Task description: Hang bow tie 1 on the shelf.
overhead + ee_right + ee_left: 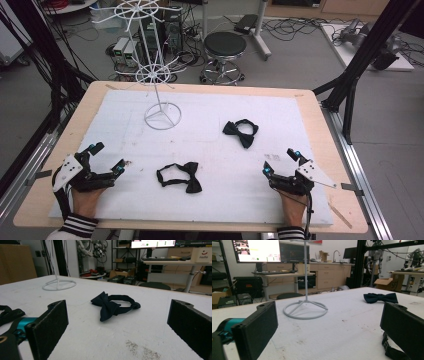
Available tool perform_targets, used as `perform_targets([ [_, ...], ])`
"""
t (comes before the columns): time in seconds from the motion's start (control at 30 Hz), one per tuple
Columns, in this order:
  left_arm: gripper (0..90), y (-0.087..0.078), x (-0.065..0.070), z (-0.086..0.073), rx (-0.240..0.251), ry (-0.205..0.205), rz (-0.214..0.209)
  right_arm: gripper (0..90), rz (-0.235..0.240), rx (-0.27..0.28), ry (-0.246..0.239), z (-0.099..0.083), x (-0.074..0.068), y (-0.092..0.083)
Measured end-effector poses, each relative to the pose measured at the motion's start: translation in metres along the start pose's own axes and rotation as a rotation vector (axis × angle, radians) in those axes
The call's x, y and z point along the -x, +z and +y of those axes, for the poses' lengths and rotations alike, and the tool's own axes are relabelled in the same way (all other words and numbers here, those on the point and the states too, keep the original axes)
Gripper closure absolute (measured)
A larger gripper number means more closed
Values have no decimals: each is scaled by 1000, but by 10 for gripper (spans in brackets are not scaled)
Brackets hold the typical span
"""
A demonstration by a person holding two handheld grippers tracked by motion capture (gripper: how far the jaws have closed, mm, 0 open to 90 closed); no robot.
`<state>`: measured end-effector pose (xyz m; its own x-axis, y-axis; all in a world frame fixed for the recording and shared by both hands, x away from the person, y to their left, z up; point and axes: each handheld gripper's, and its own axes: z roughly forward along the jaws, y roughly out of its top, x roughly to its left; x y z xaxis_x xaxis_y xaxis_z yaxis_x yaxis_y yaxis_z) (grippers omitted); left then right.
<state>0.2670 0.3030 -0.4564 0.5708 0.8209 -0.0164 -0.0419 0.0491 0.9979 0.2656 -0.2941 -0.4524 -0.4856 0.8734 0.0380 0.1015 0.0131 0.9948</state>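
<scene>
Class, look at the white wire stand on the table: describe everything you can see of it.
The white wire stand looks like thin painted metal. A ring base with three spokes rests flat on the white table cover, toward the far left. One slim pole rises upright, carrying two spoked, wheel-like tiers with radiating arms. Nothing hangs on it and nothing touches it.
</scene>
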Motion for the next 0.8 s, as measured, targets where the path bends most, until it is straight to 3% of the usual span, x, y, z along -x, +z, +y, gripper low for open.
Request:
perform_targets([
  [0.4, 17, 0, 1, 0, 5, 5, 1, 25, -1, -14, 35, 3, 5, 1],
  [0.6, 17, 0, 1, 0, 5, 6, 6, 26, 2, -8, 28, 14, 8, -2],
  [0.8, 17, 0, 1, 0, 4, 6, 7, 26, 15, -54, 31, 30, 15, -3],
])
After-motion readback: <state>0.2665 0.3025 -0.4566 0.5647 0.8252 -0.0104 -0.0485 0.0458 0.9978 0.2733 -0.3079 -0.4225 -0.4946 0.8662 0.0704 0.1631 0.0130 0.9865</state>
